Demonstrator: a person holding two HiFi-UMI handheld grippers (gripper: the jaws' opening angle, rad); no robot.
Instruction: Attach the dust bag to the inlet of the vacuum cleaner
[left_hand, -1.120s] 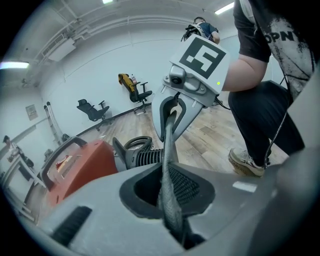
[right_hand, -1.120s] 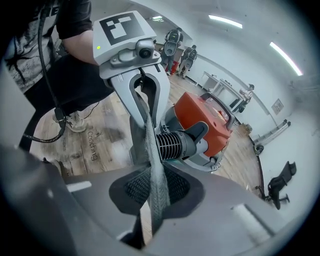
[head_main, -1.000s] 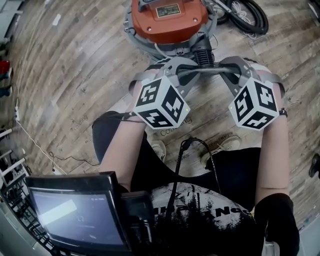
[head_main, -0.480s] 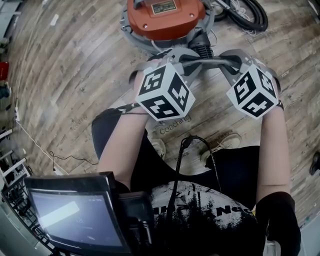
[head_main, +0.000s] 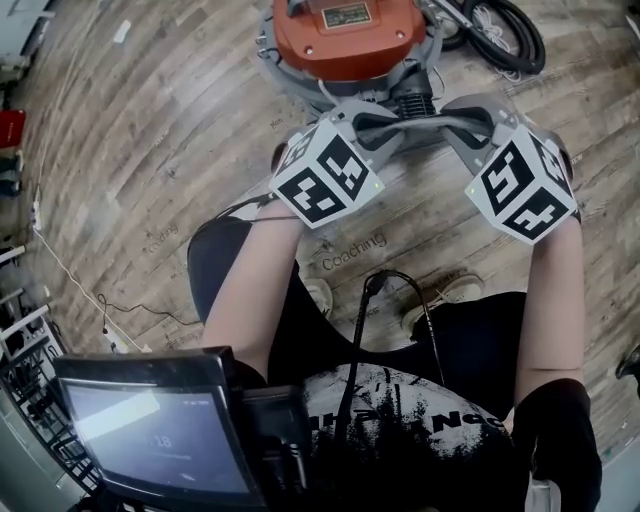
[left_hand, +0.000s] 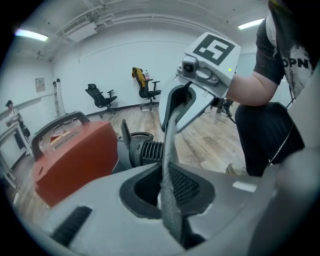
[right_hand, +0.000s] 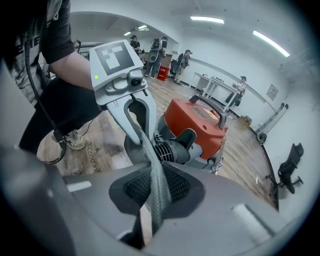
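The left gripper (left_hand: 172, 192) has its jaws clenched on one end of the grey dust bag (left_hand: 169, 132), whose fabric runs edge-on up out of the pads. The right gripper (right_hand: 155, 192) grasps the other end the same way, so the bag hangs taut between the two, off the wooden floor (head_main: 150, 130). It hangs just on the person's side of the black ribbed inlet (head_main: 415, 100) of the orange vacuum cleaner (head_main: 340, 35); whether it touches the inlet cannot be told. The vacuum cleaner stands on the floor ahead of the person's shoes (head_main: 455, 290), with a coiled black hose (head_main: 505, 35) beside it on the right. A lit screen (head_main: 150, 430) sits at the person's left hip. Black office chairs (left_hand: 102, 97) stand by the far wall.
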